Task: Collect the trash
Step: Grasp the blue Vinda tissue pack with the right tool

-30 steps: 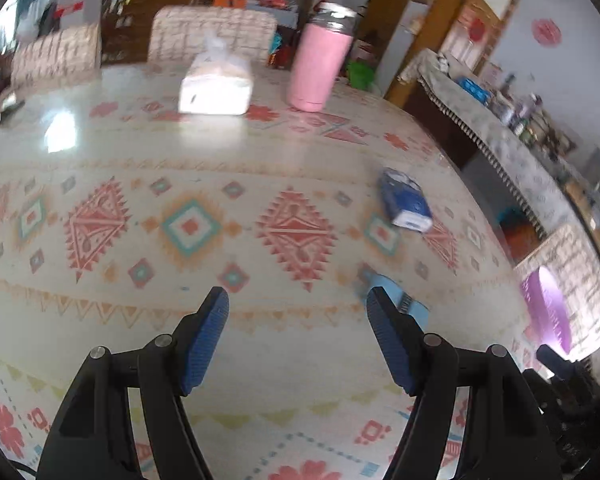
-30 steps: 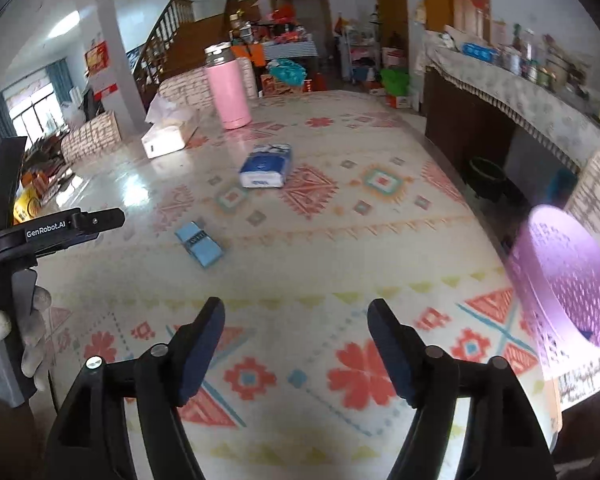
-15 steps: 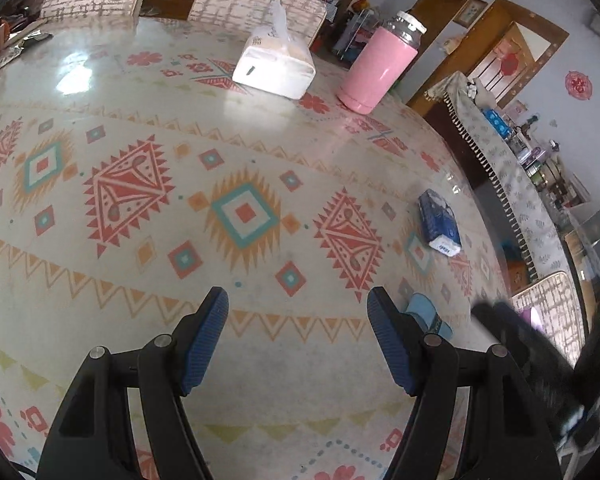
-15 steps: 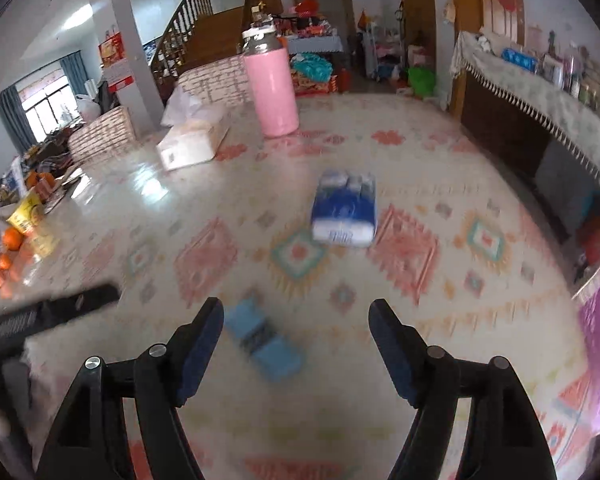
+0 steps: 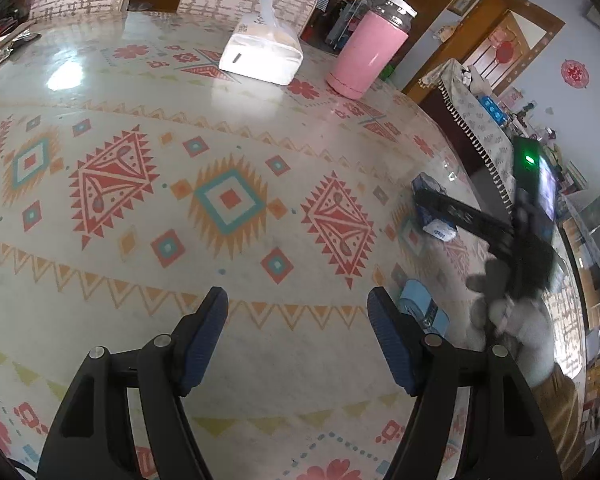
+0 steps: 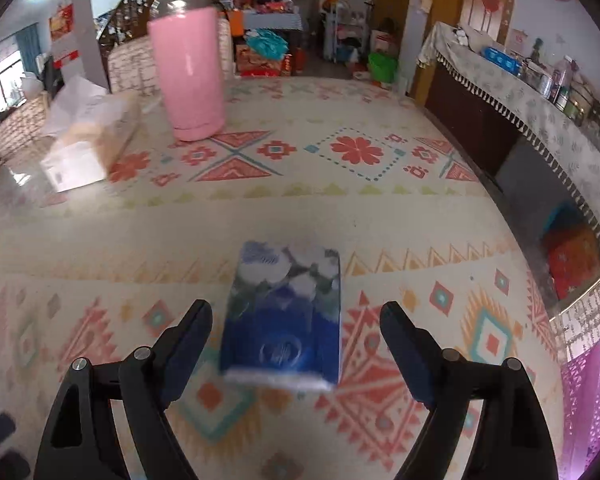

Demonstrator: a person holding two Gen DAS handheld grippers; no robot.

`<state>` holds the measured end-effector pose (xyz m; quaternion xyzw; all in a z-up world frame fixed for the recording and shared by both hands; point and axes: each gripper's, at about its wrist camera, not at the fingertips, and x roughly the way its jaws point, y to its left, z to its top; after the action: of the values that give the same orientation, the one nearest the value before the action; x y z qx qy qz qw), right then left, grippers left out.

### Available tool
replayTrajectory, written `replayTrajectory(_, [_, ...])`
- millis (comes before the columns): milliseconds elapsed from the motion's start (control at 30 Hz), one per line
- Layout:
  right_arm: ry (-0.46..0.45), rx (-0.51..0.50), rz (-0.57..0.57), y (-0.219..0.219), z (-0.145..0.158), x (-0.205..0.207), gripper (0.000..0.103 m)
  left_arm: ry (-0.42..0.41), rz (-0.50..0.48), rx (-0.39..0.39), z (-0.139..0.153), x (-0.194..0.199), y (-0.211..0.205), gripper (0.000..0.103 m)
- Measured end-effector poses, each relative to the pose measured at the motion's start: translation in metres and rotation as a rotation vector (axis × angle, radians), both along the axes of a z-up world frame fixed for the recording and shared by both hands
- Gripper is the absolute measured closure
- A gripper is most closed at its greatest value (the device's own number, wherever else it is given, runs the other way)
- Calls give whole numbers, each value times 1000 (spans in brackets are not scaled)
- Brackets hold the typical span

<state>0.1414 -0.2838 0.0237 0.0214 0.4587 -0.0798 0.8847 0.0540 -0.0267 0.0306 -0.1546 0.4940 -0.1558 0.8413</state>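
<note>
No readable writing on the blue packet [image 6: 282, 316], blurred.

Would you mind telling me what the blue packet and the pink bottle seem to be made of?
Blue packet: apparently thin glossy plastic film, printed, with a crimped white end seam; blur leaves this open. Pink bottle: smooth satin pink body, likely coated metal or plastic, under a silvery, metal-looking cap.

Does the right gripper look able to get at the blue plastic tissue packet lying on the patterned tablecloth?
Probably yes: the right gripper has its jaws opening on either side of the blue plastic tissue packet, pads not touching it, nothing between.
</note>
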Motion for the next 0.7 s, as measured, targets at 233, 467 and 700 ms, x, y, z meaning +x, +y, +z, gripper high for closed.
replayTrajectory(233, [35, 34, -25, -8, -4, 6, 47, 5, -1, -9, -1, -1, 0, 32])
replayTrajectory(467, [35, -88, 98, 29, -1, -49, 47, 16, 20, -40, 1, 0, 8, 32])
replayTrajectory(700, [74, 43, 286, 70, 8, -136, 47, 30, -5, -36, -2, -3, 2, 31])
